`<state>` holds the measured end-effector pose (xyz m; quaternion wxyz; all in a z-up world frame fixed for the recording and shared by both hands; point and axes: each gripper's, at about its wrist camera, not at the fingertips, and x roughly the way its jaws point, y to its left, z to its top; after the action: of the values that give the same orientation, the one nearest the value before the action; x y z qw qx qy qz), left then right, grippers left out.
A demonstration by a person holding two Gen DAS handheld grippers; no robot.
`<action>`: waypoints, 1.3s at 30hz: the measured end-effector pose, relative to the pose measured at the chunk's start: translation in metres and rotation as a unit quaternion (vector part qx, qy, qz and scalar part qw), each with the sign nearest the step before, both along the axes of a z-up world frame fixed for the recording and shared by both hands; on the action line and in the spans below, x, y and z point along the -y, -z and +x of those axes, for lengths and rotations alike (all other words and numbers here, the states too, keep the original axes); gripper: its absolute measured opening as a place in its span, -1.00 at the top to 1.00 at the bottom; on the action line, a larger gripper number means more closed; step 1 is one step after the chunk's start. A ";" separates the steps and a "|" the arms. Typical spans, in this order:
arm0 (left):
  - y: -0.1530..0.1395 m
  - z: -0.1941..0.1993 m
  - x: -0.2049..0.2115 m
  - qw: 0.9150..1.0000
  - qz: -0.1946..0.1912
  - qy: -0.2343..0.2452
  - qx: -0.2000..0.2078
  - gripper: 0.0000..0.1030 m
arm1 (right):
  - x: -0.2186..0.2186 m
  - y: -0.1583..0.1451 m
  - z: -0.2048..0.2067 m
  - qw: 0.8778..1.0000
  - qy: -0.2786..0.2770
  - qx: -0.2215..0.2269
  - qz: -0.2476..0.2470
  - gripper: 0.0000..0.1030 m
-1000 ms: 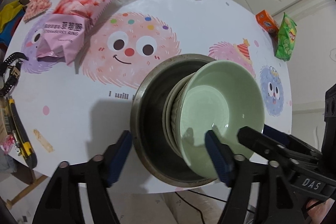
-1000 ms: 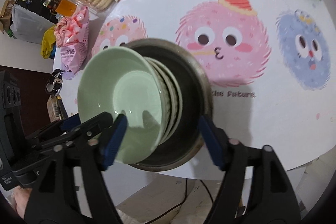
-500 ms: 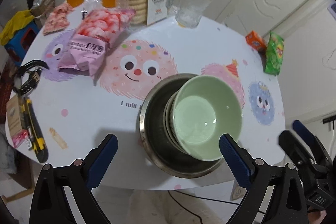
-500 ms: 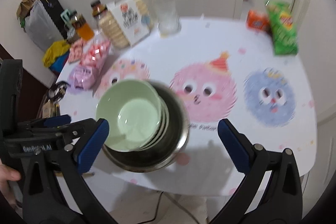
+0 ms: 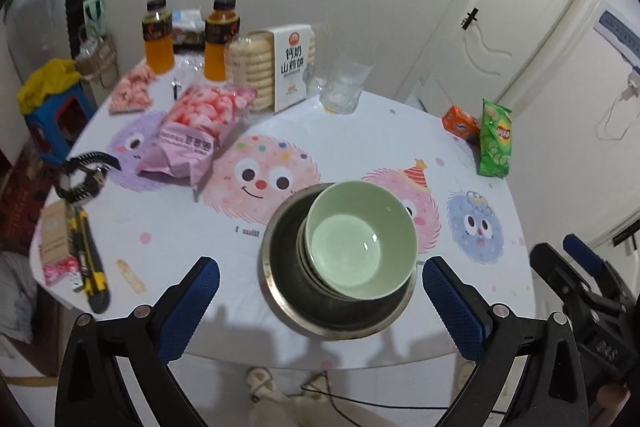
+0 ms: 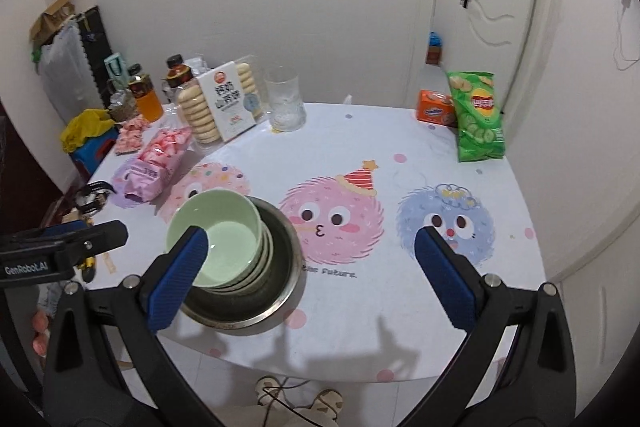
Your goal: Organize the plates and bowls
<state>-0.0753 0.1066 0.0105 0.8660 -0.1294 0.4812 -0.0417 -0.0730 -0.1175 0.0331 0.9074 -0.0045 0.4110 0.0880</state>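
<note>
A pale green bowl (image 5: 362,245) tops a stack of dishes that leans inside a metal basin (image 5: 280,287) near the front edge of the round table. It also shows in the right wrist view (image 6: 224,237), in the same basin (image 6: 280,291). My left gripper (image 5: 320,303) is open and empty, held high above the table's front edge with the basin between its blue pads. My right gripper (image 6: 312,275) is open and empty, just right of the basin; its left pad (image 6: 178,281) covers part of the bowl.
Snack bags (image 5: 192,135), a biscuit box (image 5: 292,67), two orange drink bottles (image 5: 218,39), a glass (image 5: 344,83) and a green chip bag (image 5: 496,143) stand at the back and sides. A utility knife (image 5: 86,259) lies at the left edge.
Both grippers have opened wide and pulled up and back from the basin. The green bowl rests on the stack, released.
</note>
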 end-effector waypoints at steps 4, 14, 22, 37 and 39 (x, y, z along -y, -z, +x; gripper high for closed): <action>-0.004 -0.011 0.007 0.999 0.039 -0.018 0.013 -1.00 | 0.004 0.006 0.004 0.999 0.019 -0.027 -0.020 -1.00; 0.012 -0.015 0.010 0.995 0.083 -0.050 -0.018 -1.00 | 0.001 0.023 0.002 0.996 0.042 -0.067 -0.052 -1.00; 0.022 -0.010 0.010 0.992 0.095 -0.056 -0.056 -1.00 | -0.003 0.031 0.003 0.996 0.028 -0.076 -0.028 -1.00; 0.029 -0.008 0.011 0.993 0.102 -0.027 -0.048 -1.00 | -0.015 0.048 0.005 0.995 0.020 -0.096 -0.034 -1.00; 0.031 -0.007 0.010 0.993 0.099 -0.026 -0.052 -1.00 | -0.016 0.050 0.006 0.994 0.017 -0.100 -0.033 -1.00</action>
<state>-0.0821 0.0969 -0.0201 0.8494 -0.0578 0.5234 0.0356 -0.0671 -0.1018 -0.0172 0.8622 -0.0189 0.5027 0.0590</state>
